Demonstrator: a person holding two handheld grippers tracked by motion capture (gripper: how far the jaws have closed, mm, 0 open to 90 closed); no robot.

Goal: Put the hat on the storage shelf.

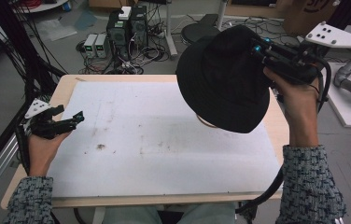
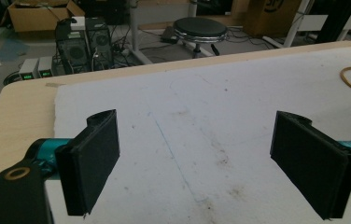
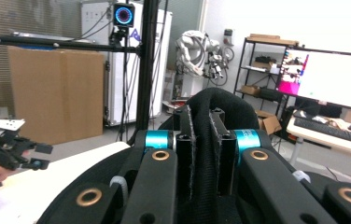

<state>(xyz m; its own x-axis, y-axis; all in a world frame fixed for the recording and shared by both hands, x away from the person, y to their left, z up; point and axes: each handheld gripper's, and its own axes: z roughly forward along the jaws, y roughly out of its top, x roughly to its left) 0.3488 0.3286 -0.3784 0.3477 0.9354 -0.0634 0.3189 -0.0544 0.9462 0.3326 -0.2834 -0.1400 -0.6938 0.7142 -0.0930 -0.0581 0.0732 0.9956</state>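
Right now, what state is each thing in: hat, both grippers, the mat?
Black hat: lifted off the table, hanging from the right gripper.
Right gripper: shut on the hat's fabric.
Left gripper: open, nothing between its jaws.
White mat: flat on the table, stained.

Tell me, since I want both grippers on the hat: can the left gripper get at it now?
Probably yes: the left gripper has open jaws, and only bare mat lies between it and the black hat held aloft.

table (image 1: 66,86) | wood | stained white board (image 1: 164,140) lies on it
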